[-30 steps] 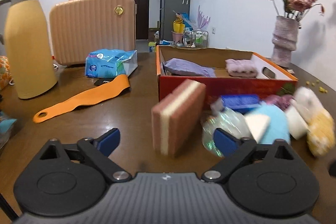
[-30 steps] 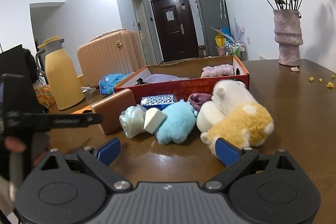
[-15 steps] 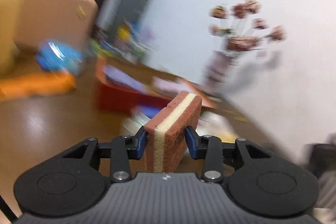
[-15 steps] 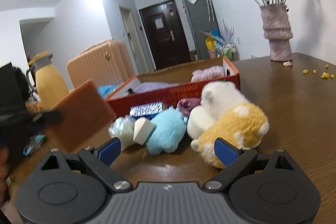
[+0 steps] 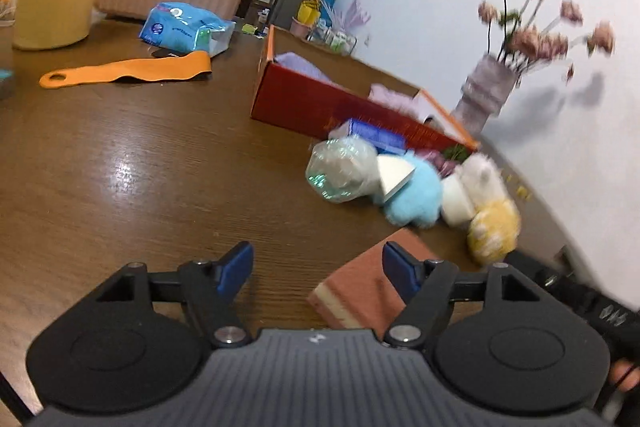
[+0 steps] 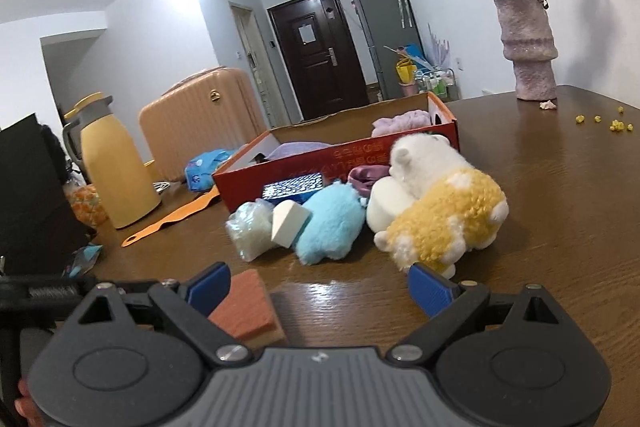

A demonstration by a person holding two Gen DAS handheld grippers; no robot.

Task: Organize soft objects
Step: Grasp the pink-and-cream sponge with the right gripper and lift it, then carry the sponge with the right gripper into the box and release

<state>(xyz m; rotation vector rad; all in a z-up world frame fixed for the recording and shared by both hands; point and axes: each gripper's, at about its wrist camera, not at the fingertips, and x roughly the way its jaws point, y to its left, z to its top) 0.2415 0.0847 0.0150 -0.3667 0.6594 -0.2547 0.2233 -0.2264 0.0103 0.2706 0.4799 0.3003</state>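
- Sponge, brick-red with a cream middle layer, lies flat on the brown desk, tilted slightly, just under the left claw's right finger.
- Left claw has its jaws opening; nothing is pressed between the blue pads, and the sponge sits beside and partly behind the right one.
- Right claw stands wide apart and empty, hovering low over the desk; the sponge's corner shows behind its left finger.
- Soft things cluster in front of the red cardboard box: a clear bag of pale filling, a white wedge sponge leaning on a light-blue plush, and a white-and-yellow plush sheep.
- A blue patterned packet leans against the box's front wall.
- Lilac cloths lie inside the box.
- Farther off on the desk are a yellow thermos jug, an orange strap, a blue wipes pack and a vase of dried roses.
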